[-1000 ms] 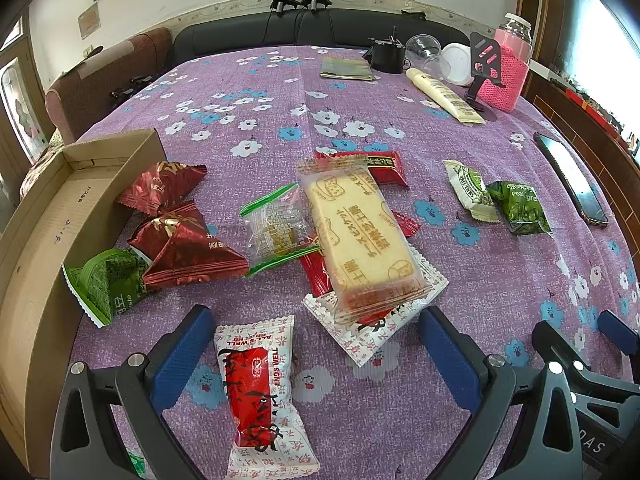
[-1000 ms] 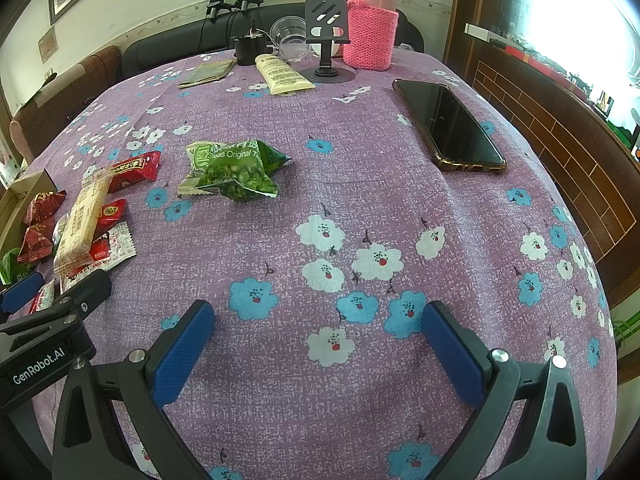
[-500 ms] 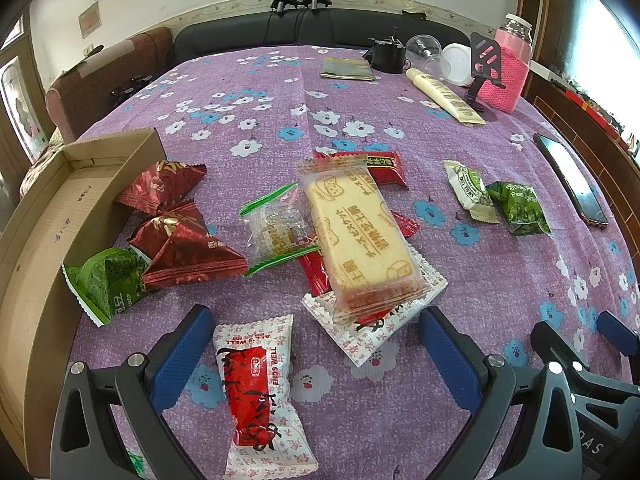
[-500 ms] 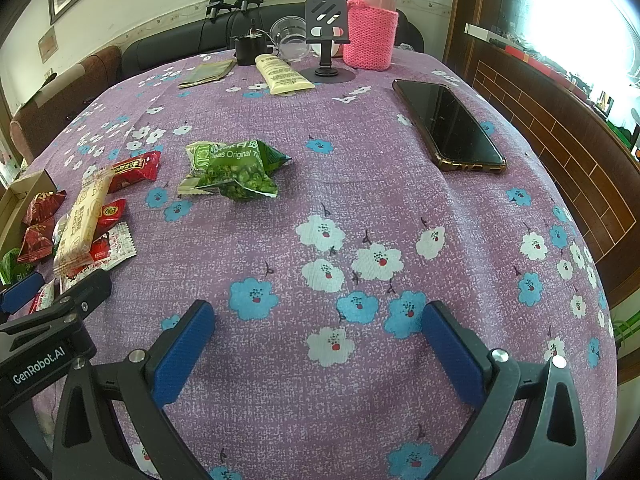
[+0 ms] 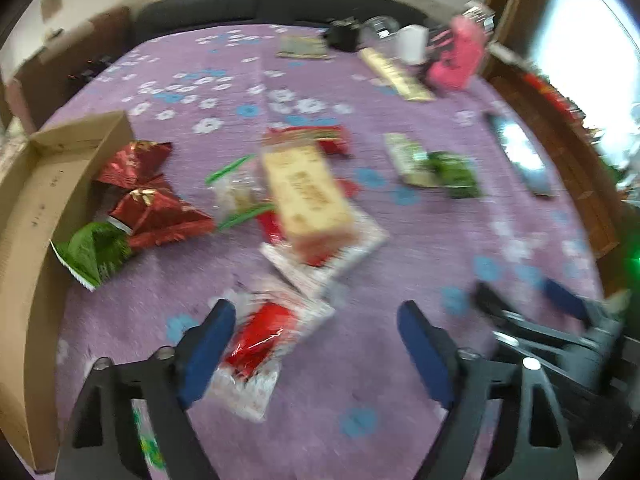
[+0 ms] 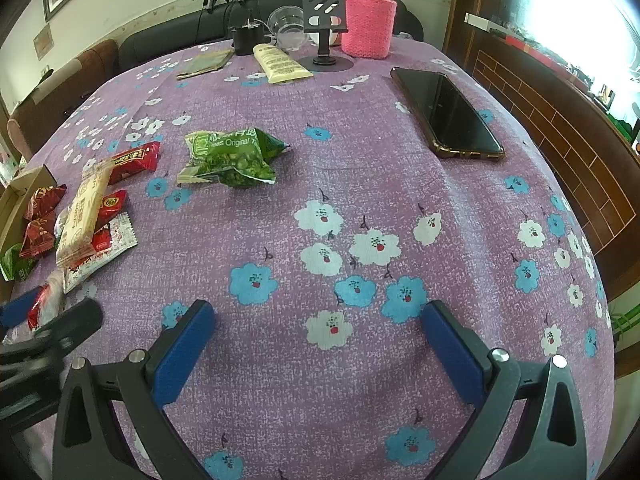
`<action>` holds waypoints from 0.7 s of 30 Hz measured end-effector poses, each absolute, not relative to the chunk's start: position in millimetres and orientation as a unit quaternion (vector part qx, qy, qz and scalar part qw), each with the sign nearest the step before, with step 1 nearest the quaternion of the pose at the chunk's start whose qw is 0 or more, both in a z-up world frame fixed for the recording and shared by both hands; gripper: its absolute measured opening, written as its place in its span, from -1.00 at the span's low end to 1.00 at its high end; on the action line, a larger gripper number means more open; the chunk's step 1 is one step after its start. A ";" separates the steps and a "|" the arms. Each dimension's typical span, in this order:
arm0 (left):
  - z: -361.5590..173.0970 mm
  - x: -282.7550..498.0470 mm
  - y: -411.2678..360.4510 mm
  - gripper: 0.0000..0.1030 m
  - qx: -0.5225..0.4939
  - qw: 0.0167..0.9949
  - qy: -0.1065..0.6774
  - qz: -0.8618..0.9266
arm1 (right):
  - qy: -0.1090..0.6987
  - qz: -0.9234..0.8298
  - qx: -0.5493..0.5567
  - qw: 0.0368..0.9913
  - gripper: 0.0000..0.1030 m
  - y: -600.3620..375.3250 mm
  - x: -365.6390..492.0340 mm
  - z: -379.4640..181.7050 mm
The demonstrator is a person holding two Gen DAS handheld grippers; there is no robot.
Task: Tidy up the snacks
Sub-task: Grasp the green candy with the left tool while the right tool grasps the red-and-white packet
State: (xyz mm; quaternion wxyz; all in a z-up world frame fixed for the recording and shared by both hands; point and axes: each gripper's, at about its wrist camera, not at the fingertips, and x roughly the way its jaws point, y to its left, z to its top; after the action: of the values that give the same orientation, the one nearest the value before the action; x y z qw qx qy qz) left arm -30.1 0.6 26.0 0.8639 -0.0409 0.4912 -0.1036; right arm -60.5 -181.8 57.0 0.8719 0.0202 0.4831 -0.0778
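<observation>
A heap of snacks lies on the purple flowered cloth: a long biscuit pack (image 5: pixel 308 192), red pyramid packets (image 5: pixel 160 212), a green packet (image 5: pixel 96 252) and a clear candy bag (image 5: pixel 236 196). My left gripper (image 5: pixel 316 312) hovers over the near end of the heap. Its jaws are closing around a white packet with a red centre (image 5: pixel 260 340), which lies against the left finger; the right finger stands apart from it. The view is blurred. My right gripper (image 6: pixel 316 312) hangs open over bare cloth, with a green pea packet (image 6: pixel 232 156) well ahead of it.
An open cardboard box (image 5: pixel 36 200) lies along the left table edge. A phone (image 6: pixel 444 116) lies at the right. At the back stand a pink-sleeved bottle (image 6: pixel 370 20), a phone stand (image 6: pixel 324 20) and a cream tube (image 6: pixel 280 64). A wooden wall runs on the right.
The left gripper's jaws have narrowed and its view has swung and blurred; the red-and-white packet now lies tilted beside the left finger. The right gripper has not moved.
</observation>
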 end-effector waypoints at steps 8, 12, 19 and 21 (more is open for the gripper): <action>111.0 -102.6 56.8 0.61 -0.066 0.914 0.358 -0.181 | 0.481 -0.078 0.020 0.873 0.99 -181.4 -59.9 57.3; 114.2 -116.5 114.3 0.61 -0.097 0.922 0.351 -0.132 | 0.479 -0.088 0.015 0.873 0.92 -180.4 -63.3 60.5; 78.2 -133.0 141.6 0.21 -0.113 0.904 0.383 -0.150 | 0.458 0.066 0.041 0.886 0.65 -120.3 -84.5 89.1; 66.4 -134.1 136.9 0.03 -0.111 0.894 0.400 -0.170 | 0.471 0.109 0.055 0.873 0.64 -97.3 -82.7 88.1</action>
State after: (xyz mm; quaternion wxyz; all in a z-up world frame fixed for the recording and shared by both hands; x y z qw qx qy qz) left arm -134.1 136.9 66.4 0.8939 -0.1111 0.3997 -0.1696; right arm -82.7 -97.3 88.1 0.8735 0.0555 0.4713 0.1091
